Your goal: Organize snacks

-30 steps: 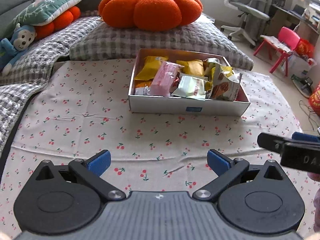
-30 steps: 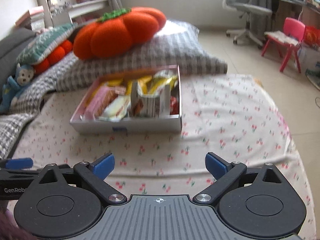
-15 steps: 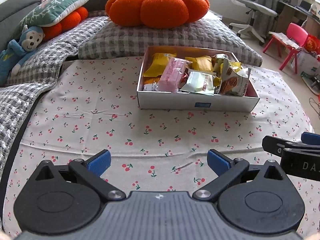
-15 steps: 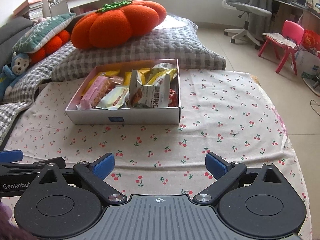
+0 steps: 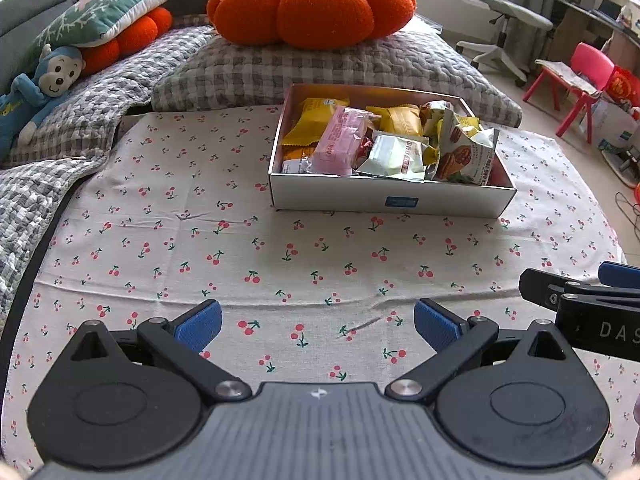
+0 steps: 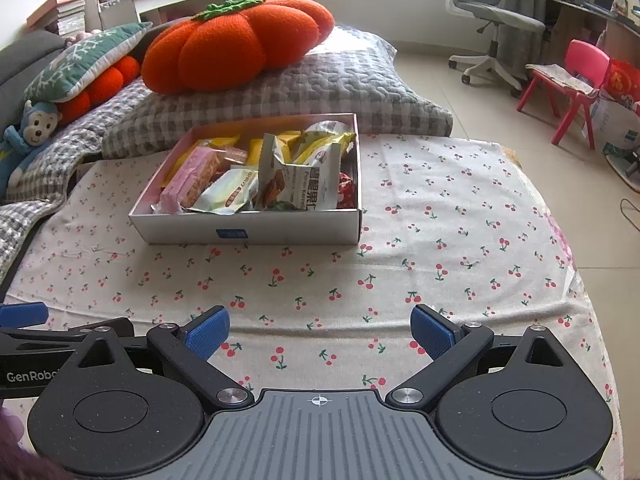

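Fingers on both of my tools stood wide apart and empty: the left gripper [image 5: 318, 326] and the right gripper [image 6: 320, 332] hung side by side above the cherry-print cloth [image 5: 240, 240], well short of the goods. Every snack I could find lay in the white box [image 6: 248, 232], which sat on the cloth just before the grey checked pillow [image 5: 280, 68] with the orange pumpkin cushion [image 5: 312, 4] on top. Inside, the packets were heaped loosely and overlapping: a pink wrapped bar [image 5: 340, 144] toward the left, a pale green sachet [image 5: 394, 158] in the middle, and a taller white pecan bag [image 6: 298, 178] leaning near the right wall, with yellow packs behind them. I judged all of these to be light, crinkly and slick, with soft air-filled bodies and contents that could crush under a hard squeeze. A crimped end seam or the flat edge of a pack looked like the safest place to pinch. The box itself appeared thin card, stiff enough to nudge but likely to slide on the cloth if pushed.
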